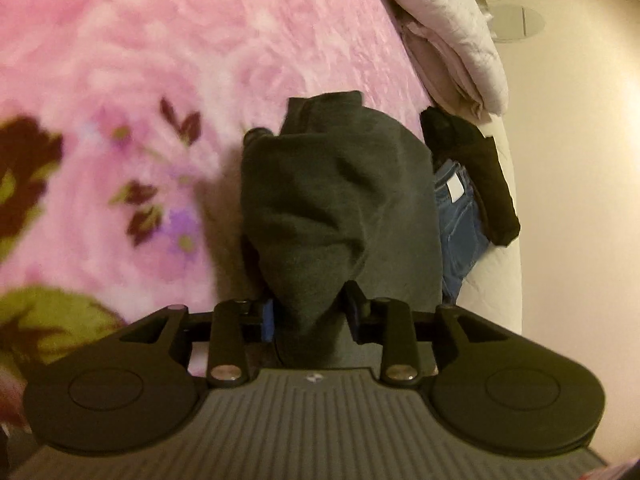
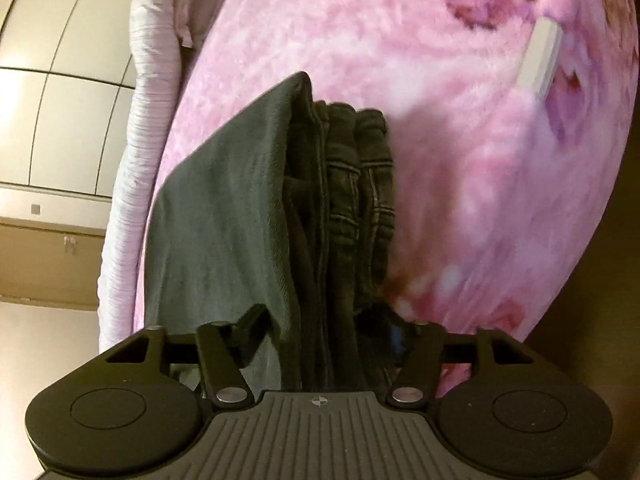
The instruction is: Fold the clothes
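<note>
In the left wrist view a dark grey garment (image 1: pixel 336 200) hangs bunched over the pink floral blanket (image 1: pixel 160 60). It narrows to a pinch between the blue pads (image 1: pixel 267 317) of my left gripper (image 1: pixel 311 314), which is shut on it. In the right wrist view a folded dark bundle runs away from the camera: smooth grey cloth (image 2: pixel 224 216) on the left, black stitched denim folds (image 2: pixel 360 200) on the right. My right gripper (image 2: pixel 320 330) is closed around the near end of this bundle, and cloth fills the gap between its fingers.
Blue jeans (image 1: pixel 460 220) and a dark folded piece (image 1: pixel 484 184) lie at the bed's right edge. Pale folded bedding (image 1: pixel 452 36) is stacked behind them. A white strip (image 2: pixel 540 60) lies on the blanket (image 2: pixel 460 160). Pale bedding (image 2: pixel 136 140) lines the bed edge, with cupboard doors (image 2: pixel 60 80) beyond it.
</note>
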A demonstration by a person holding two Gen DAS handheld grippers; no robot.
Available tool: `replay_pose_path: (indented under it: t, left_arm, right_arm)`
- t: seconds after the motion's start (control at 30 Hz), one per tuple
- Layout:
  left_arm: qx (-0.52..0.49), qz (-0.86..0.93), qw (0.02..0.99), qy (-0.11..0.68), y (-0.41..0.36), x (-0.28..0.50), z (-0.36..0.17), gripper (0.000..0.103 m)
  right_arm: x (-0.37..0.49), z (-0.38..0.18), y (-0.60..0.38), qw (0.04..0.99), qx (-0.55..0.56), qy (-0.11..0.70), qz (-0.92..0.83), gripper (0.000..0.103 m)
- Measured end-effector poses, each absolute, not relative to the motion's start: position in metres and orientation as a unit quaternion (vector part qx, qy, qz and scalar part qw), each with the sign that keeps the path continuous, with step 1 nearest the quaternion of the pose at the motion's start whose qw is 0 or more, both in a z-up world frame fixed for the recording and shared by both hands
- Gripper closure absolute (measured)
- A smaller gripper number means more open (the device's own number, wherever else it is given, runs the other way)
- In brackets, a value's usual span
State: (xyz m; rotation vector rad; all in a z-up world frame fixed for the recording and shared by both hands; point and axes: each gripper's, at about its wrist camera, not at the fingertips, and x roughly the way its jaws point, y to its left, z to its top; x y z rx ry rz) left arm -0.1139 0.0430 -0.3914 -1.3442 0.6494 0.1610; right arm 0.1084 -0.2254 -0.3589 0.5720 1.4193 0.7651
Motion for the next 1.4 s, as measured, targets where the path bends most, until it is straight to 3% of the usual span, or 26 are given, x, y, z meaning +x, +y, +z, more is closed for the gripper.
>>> replay_pose_path:
  t: [0.17,0.27,0.47,0.53,0.63,0.7,0.93,1.4]
  left_arm:
    - [-0.573,0.055,0.756,0.311,0.054,-0.118,-0.388,0.069]
    - [-0.551,0.049,0.772,0.314,0.048,-0.115,-0.384,0.072]
    - [-0.576,0.062,0.761,0.294,0.021,-0.108,-0.391,0.071]
    - [-0.577,0.069,0.758,0.297,0.011,-0.105,-0.391,0.07]
    - [-0.56,0.062,0.761,0.322,0.013,-0.11,-0.386,0.07]
    - [-0.534,0.051,0.769,0.349,0.021,-0.121,-0.378,0.07]
    - [-0.474,0.061,0.79,0.384,0.062,-0.149,-0.355,0.066]
    - [-0.594,0.065,0.728,0.336,0.046,-0.118,-0.393,0.064]
  right_arm:
    - [0.108,-0.365,-0.233,0.663,0.296,0.605,0.325,0.036]
    - [0.11,-0.362,-0.228,0.681,0.285,0.59,0.328,0.057]
    - [0.136,-0.333,-0.205,0.721,0.202,0.54,0.383,0.061]
    - [0.138,-0.333,-0.199,0.727,0.18,0.532,0.395,0.058]
    - [0.147,-0.348,-0.212,0.694,0.204,0.57,0.391,0.044]
    - [0.147,-0.351,-0.227,0.674,0.231,0.585,0.387,0.028]
    - [0.17,-0.352,-0.256,0.657,0.305,0.579,0.374,0.023]
    - [0.061,-0.374,-0.265,0.666,0.371,0.598,0.249,0.022]
